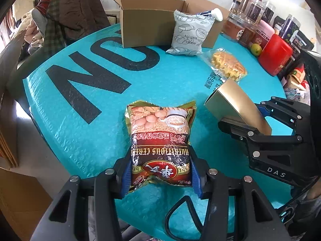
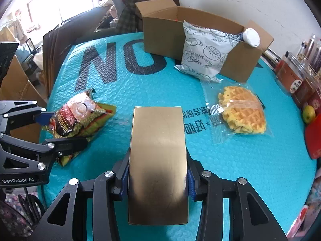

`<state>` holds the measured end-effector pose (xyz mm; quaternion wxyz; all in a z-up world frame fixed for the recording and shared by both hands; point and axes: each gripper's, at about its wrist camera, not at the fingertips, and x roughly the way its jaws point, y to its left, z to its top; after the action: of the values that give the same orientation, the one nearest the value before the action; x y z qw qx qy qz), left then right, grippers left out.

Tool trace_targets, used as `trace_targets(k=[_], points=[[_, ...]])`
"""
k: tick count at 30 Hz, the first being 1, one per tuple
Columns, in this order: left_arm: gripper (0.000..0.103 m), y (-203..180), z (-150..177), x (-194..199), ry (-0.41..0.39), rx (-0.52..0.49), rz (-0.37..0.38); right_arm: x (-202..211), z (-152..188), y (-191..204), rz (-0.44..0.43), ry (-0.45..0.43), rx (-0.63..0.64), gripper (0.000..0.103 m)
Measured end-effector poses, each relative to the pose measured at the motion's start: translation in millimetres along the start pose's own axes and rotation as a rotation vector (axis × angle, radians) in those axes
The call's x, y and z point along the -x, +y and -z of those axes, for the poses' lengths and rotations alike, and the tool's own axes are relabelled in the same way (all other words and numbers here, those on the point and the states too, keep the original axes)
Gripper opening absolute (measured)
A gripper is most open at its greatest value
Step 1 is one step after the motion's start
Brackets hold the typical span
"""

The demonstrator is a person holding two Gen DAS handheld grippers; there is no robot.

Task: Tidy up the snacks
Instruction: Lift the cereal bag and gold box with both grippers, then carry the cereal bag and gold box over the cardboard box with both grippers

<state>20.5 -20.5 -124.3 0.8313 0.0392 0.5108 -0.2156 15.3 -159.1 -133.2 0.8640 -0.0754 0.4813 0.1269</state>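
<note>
My left gripper [image 1: 160, 172] is shut on the near end of a red and gold cereal packet [image 1: 160, 132], whose far end lies on the teal bubble mat [image 1: 70, 132]. The right wrist view shows that packet [image 2: 80, 118] crumpled between the left gripper's fingers [image 2: 66, 140] at the left. My right gripper [image 2: 158, 182] is shut on a plain gold box [image 2: 158, 160], pads on its two long sides. The gold box [image 1: 238, 108] juts up from the right gripper [image 1: 254, 118], just right of the cereal packet.
An open cardboard box [image 2: 164, 36] stands at the back, with a white bread bag [image 2: 206, 54] leaning on its front and a white-capped item [image 2: 250, 37] inside. A wrapped waffle [image 2: 240, 110] lies at the right. Jars [image 1: 250, 16], a red container [image 1: 274, 54] and a green fruit [image 1: 255, 49] line the right edge.
</note>
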Motion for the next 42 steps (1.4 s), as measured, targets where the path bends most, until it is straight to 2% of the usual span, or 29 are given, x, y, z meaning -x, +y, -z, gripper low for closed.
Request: trace_targets(k=[10, 18, 31, 42], points=[[0.046, -2, -2, 18, -0.049, -0.008, 0.017, 19, -5, -1, 0.005, -0.042, -0.012, 0.044], [0.046, -3, -16, 43, -0.132, -0.023, 0.016, 38, -17, -2, 0.011, -0.096, -0.009, 0.044], [0.046, -6, -64, 79, -0.297, -0.043, 0.032, 74, -65, -15, 0.031, -0.204, 0.023, 0.044], [0.046, -10, -124, 99, -0.419, -0.063, 0.023, 87, -118, -45, 0.064, -0.287, 0.030, 0.044]])
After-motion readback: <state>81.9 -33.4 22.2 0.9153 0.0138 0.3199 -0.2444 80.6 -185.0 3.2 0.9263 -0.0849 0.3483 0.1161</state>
